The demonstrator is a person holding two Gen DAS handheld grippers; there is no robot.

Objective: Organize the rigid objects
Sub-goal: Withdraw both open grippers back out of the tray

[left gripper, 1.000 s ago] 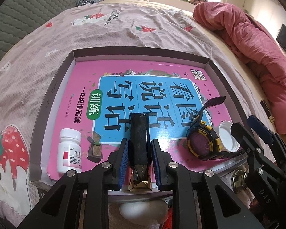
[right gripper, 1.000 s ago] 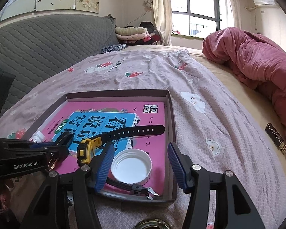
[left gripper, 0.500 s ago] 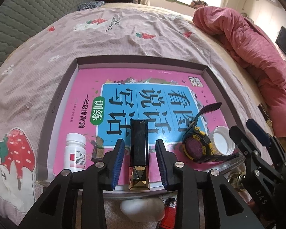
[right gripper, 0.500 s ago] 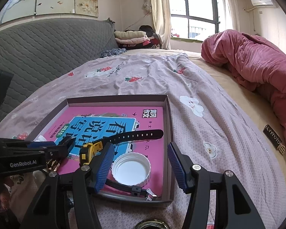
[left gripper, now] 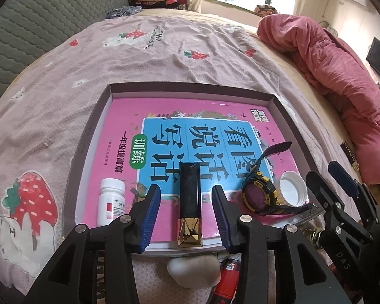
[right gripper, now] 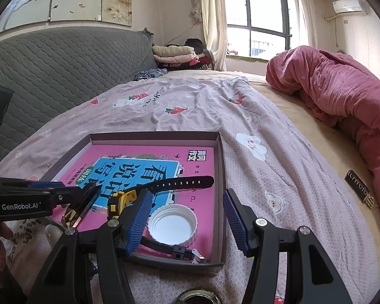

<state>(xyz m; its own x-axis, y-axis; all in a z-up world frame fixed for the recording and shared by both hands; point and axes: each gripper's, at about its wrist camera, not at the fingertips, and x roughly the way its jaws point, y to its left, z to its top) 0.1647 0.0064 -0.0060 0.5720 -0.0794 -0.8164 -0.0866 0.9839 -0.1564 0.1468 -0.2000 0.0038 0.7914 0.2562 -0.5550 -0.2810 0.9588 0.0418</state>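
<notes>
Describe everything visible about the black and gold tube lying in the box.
The black and gold tube is a slim, faceted stick: a long glossy black body with a shiny gold end nearest the camera. It lies flat and lengthwise on the pink book in the shallow box, the gold end at the book's near edge. The left gripper straddles it, opening, fingers clear of its sides.

Home bedroom: bed with strawberry-print sheet (right gripper: 190, 106), pink quilt (right gripper: 342, 96) at right, padded grey headboard (right gripper: 63, 58) upper left, curtained window (right gripper: 263, 22).

Left hand-held gripper (left gripper: 186, 211) jaws opening; right hand-held gripper (right gripper: 185, 219) agape.
</notes>
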